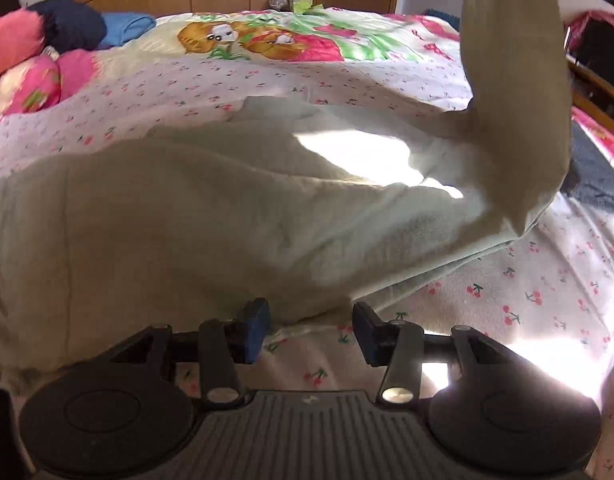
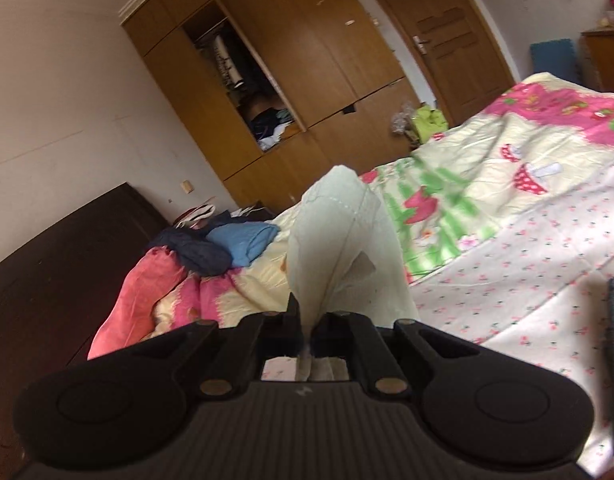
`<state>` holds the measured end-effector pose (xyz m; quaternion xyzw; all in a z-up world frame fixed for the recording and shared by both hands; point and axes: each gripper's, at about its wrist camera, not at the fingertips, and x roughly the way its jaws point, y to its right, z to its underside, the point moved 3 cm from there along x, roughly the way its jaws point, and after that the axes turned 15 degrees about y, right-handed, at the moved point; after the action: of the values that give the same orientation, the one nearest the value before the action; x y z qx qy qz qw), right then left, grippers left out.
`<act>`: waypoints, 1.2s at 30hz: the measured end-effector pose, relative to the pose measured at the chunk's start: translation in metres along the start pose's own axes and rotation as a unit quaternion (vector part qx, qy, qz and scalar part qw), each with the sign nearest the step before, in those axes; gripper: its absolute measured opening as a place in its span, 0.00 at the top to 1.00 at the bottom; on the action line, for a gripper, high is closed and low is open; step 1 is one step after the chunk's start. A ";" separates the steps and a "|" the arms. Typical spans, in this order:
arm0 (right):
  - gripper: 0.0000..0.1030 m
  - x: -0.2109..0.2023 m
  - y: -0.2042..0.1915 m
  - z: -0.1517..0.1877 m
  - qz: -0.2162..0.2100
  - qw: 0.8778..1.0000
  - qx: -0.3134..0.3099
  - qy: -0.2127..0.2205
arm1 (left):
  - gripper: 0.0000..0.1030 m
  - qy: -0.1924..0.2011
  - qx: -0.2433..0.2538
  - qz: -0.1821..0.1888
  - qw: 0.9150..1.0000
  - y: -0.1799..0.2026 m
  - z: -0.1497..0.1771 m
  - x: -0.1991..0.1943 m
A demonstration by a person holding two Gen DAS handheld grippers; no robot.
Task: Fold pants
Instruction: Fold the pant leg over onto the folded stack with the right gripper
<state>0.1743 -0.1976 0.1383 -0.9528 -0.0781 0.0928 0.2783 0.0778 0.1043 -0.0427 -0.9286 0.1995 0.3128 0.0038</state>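
**A:** Where do you stand with the fold?

**B:** You are mid-fold, by my reading; your right gripper [image 2: 305, 330] has its fingers pinched tight on an end of the pale pants [image 1: 211, 216], and the cloth bunches up between them and past them; in the left view that same end rises as a tall strip at the upper right, lifted clear of the bedsheet [image 1: 527, 280]. The rest of the pants lies spread across the cherry-print sheet, a patch of sun on its middle.

**A:** And your left?

**B:** Your left gripper [image 1: 311, 330] hangs low at the near edge of the pants; its fingers stand well apart and hold nothing; the sheet shows between them, and the near hem lies just beyond the tips.

**A:** What does the next move ask of you?

**B:** Probably this: carry the raised end over and lay it on the flat part, edges matched; your left may need to pin or grasp the near hem, so the cloth does not drag.
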 end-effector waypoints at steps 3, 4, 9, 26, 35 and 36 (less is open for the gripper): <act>0.96 0.028 -0.051 0.040 -0.048 0.997 -0.024 -0.058 | 0.42 -0.001 -0.013 -0.033 0.999 -0.027 0.008 -0.022; 0.96 0.036 -0.066 0.055 -0.059 0.994 -0.038 -0.078 | 0.42 -0.007 -0.023 -0.051 0.998 -0.036 0.012 -0.025; 0.96 0.070 -0.118 0.144 -0.082 0.983 -0.077 -0.146 | 0.42 0.024 -0.075 -0.074 0.994 -0.062 0.022 -0.049; 0.96 0.070 -0.228 0.278 -0.145 0.937 -0.283 -0.144 | 0.42 0.044 -0.112 -0.052 0.991 -0.079 0.055 -0.076; 0.68 0.041 -0.243 0.316 -0.220 0.884 -0.355 -0.211 | 0.41 0.049 -0.106 -0.056 0.992 -0.088 0.062 -0.095; 0.67 0.035 -0.238 0.309 -0.213 0.892 -0.342 -0.206 | 0.41 0.051 -0.107 -0.057 0.991 -0.089 0.063 -0.099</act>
<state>0.1174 0.1673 0.0075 -0.9090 -0.3620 0.1932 -0.0736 0.0030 0.2306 -0.0463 -0.9483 0.1116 0.2837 -0.0885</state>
